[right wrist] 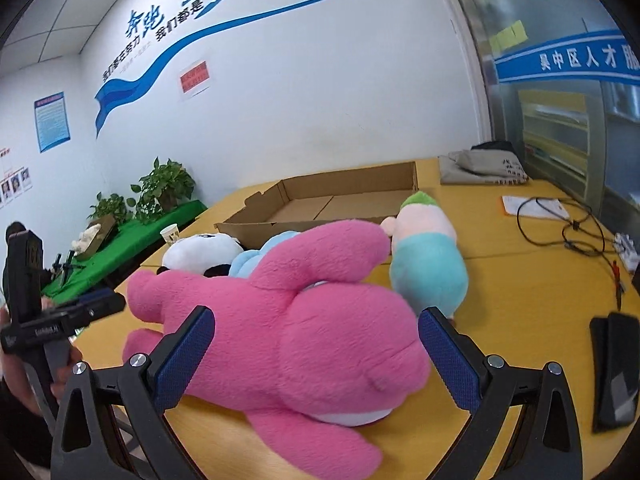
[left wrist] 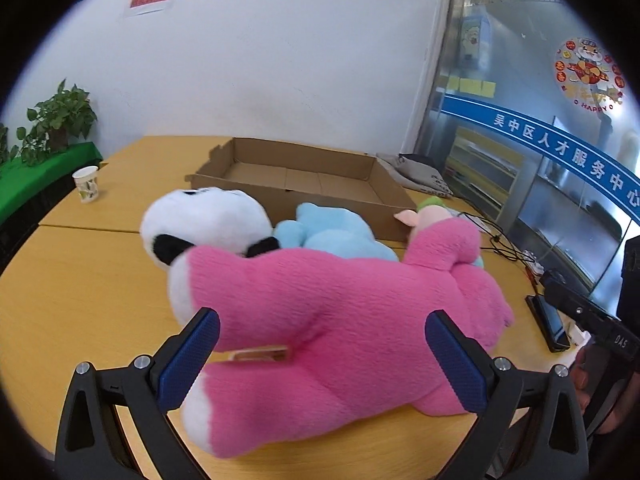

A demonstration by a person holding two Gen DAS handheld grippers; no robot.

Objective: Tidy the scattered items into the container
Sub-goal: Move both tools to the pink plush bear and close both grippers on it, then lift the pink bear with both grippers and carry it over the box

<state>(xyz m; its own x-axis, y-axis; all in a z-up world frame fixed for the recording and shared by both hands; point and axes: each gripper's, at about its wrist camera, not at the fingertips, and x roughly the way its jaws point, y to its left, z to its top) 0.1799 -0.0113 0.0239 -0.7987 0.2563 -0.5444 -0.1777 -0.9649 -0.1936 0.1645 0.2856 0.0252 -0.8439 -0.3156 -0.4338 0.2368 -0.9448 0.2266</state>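
Note:
A big pink plush toy [left wrist: 320,312] lies on the yellow table [left wrist: 80,280]. My left gripper [left wrist: 322,354] is open, its jaws on either side of the toy's legs. My right gripper [right wrist: 316,354] is open around the same pink plush toy [right wrist: 304,328] at its body end. Behind it lie a white and black panda plush [left wrist: 204,220], a light blue plush [left wrist: 332,232] and a teal and pink plush with a green top [right wrist: 428,252]. An open flat cardboard box [left wrist: 304,184] stands behind the toys; the right wrist view [right wrist: 340,200] shows it too.
A paper cup [left wrist: 86,184] stands at the table's left. A grey bag [right wrist: 480,168] lies at the back right. A black cable [right wrist: 560,224], papers and a dark phone [right wrist: 616,368] lie on the right. Potted plants [right wrist: 164,188] stand on a green shelf at the left.

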